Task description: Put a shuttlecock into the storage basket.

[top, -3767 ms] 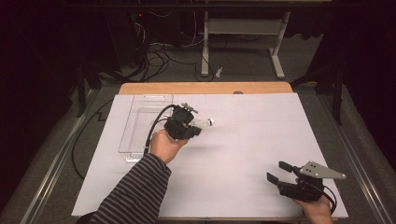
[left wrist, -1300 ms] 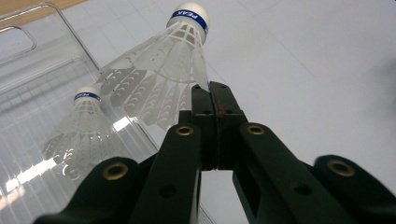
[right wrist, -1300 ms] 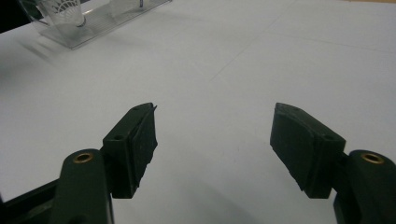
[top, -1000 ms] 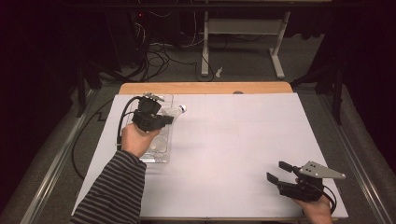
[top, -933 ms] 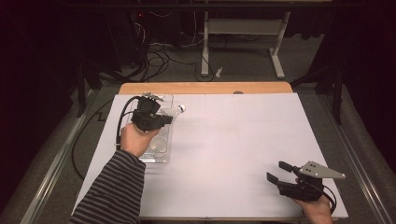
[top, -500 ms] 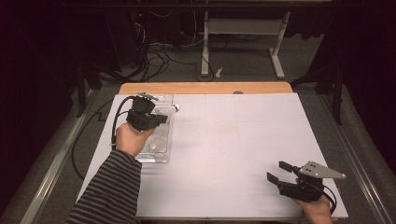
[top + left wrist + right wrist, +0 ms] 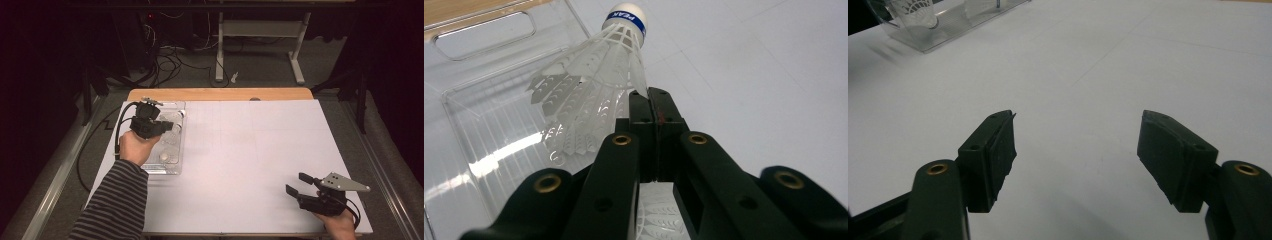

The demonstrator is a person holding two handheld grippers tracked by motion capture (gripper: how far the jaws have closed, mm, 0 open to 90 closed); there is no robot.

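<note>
A white plastic shuttlecock (image 7: 594, 75) with a blue band round its cork hangs over a clear plastic tray (image 7: 484, 45). My left gripper (image 7: 651, 95) is shut on the edge of its skirt, and the cork points away from the jaws. In the high view the left gripper (image 7: 166, 125) is above the tray (image 7: 179, 107) at the table's left side. Another shuttlecock (image 7: 169, 157) lies in the tray's near end. My right gripper (image 7: 296, 183) rests open near the front right corner; its jaws (image 7: 1078, 145) stand wide apart over bare white table.
The white table top (image 7: 250, 150) has a wooden strip (image 7: 220, 94) along its far edge. In the right gripper view the tray (image 7: 938, 30) with a shuttlecock (image 7: 918, 10) sits far off at the upper left. Cables and a stand's legs lie on the floor beyond the table.
My left hand has carried the shuttlecock leftwards from the middle of the table to above the tray, then a little farther back. The right gripper has stayed put.
</note>
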